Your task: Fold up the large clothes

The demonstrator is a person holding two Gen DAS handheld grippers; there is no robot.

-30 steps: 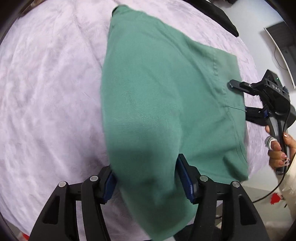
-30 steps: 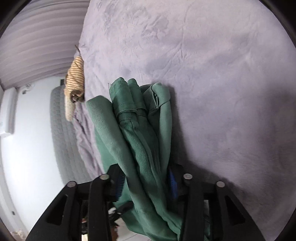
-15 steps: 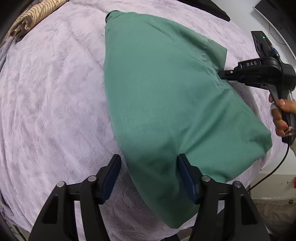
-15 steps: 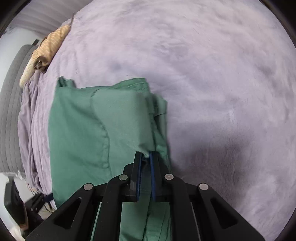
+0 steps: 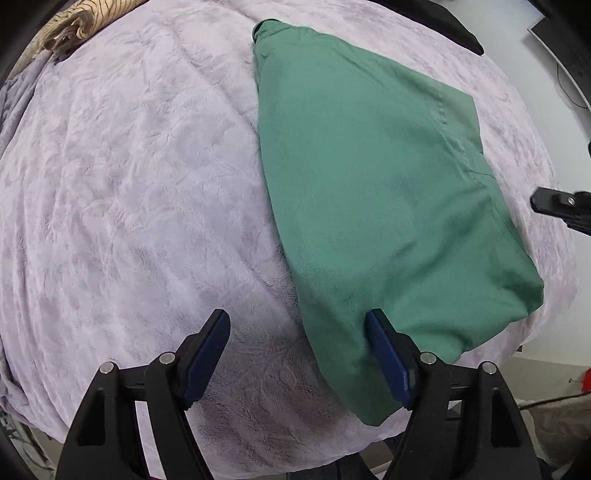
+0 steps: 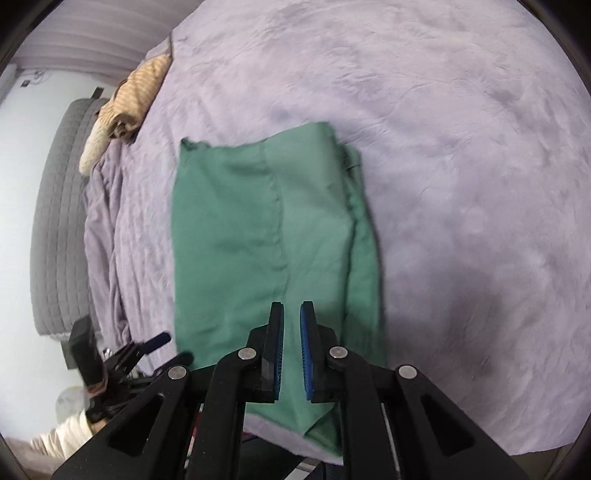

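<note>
A green garment [image 5: 376, 192] lies folded flat on the lilac plush bed cover [image 5: 129, 184]. In the left wrist view my left gripper [image 5: 299, 328] is open and empty, hovering at the garment's near left corner; its right finger sits over the cloth edge. In the right wrist view the garment [image 6: 258, 236] lies lengthways ahead, and my right gripper [image 6: 291, 314] hovers over its near end with the jaws almost together and nothing between them. The right gripper's tip [image 5: 557, 206] shows at the right edge of the left wrist view.
A striped tan cloth [image 5: 74, 22] lies rolled at the far left of the bed, also in the right wrist view [image 6: 125, 107]. A grey quilted headboard [image 6: 59, 221] stands beyond. A dark item [image 5: 454, 29] lies at the bed's far right edge.
Both grippers let go of the green garment and pulled back. The garment, held up before, now lies flat on the bed. The right gripper moved off its right edge.
</note>
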